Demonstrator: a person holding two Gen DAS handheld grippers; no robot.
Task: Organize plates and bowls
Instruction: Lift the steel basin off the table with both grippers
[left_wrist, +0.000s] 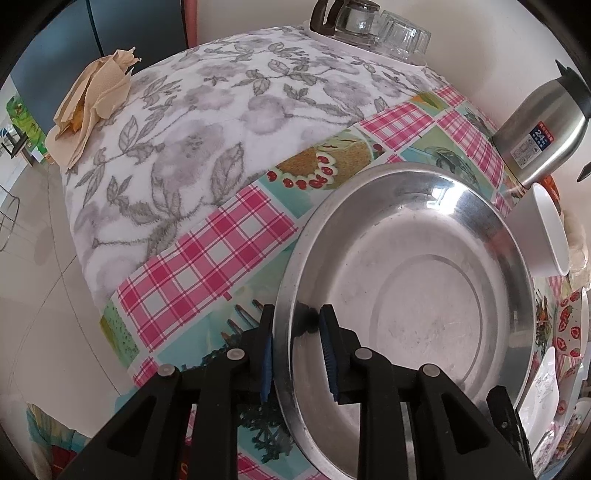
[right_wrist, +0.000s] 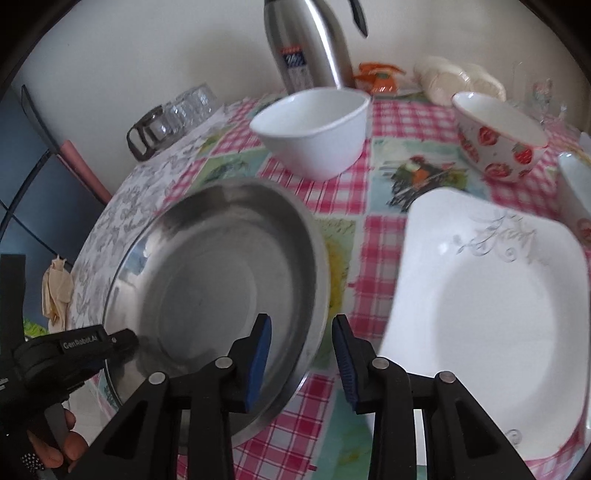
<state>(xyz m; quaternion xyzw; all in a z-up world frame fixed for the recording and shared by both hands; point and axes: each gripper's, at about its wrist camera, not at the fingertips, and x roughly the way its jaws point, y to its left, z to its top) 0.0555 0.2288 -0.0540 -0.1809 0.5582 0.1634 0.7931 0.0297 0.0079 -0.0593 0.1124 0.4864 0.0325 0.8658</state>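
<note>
The steel plate (left_wrist: 406, 302) lies left of the white square plate (right_wrist: 491, 306). The left gripper (left_wrist: 295, 354) is clamped on its near rim; the right gripper (right_wrist: 301, 362) straddles the opposite rim, jaws not yet pressing. Judged light, rigid, slippery; grip the rim squarely.

Table w/ patchwork oilcloth (right_wrist: 354, 206). Steel plate (right_wrist: 221, 280) between right tongs (right_wrist: 301, 356); square white plate (right_wrist: 491, 314) just right; white bowl (right_wrist: 314, 129), strawberry bowl (right_wrist: 498, 144), flask (right_wrist: 306, 44) beyond.
</note>
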